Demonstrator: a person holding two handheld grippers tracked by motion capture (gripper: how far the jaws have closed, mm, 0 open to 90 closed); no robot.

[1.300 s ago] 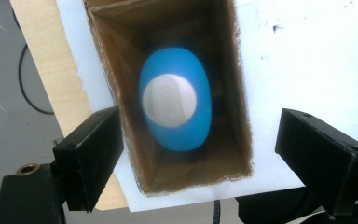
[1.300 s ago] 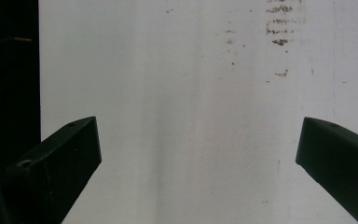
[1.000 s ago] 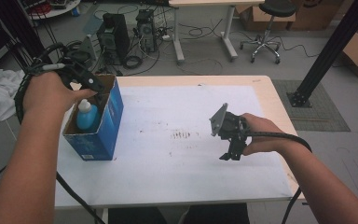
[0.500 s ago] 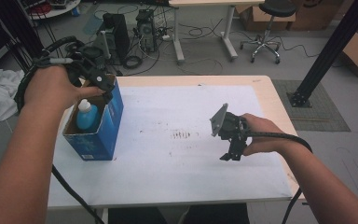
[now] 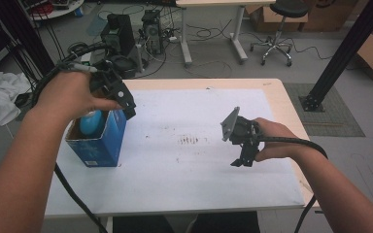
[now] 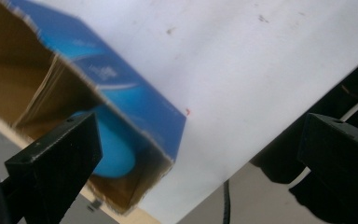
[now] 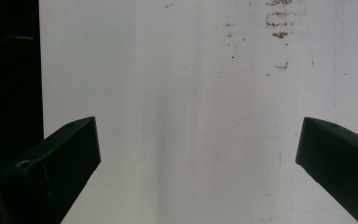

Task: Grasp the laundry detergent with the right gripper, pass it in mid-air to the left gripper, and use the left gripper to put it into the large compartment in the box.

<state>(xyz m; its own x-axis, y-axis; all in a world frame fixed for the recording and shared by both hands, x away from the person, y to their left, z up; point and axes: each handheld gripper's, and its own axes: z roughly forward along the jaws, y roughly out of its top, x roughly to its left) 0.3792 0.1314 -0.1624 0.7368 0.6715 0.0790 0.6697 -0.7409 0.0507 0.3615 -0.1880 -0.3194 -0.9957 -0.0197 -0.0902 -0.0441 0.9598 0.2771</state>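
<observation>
- Left tongs [image 5: 126, 104] hang over the far right corner of the blue cardboard box [image 5: 99, 145], at about 10 o'clock on the counter [image 5: 175, 184]. Jaws spread wide, having just been opening; nothing between them.
- Left gripper view: the box's open top and blue side wall lie below the jaws, white counter beyond.
- Light blue bottle [image 5: 91, 122] stands inside the box, its rounded top showing above the rim; in the left gripper view it sits just behind the left jaw, not touched.
- Box sits near the counter's left edge, top flaps open.
- Right tongs [image 5: 240, 160] at about 3 o'clock, pointing down at bare counter, well apart from the box. Jaws wide open, empty.
- Brown smudges [image 5: 190, 141] mark the counter near its middle, between box and right tongs.
</observation>
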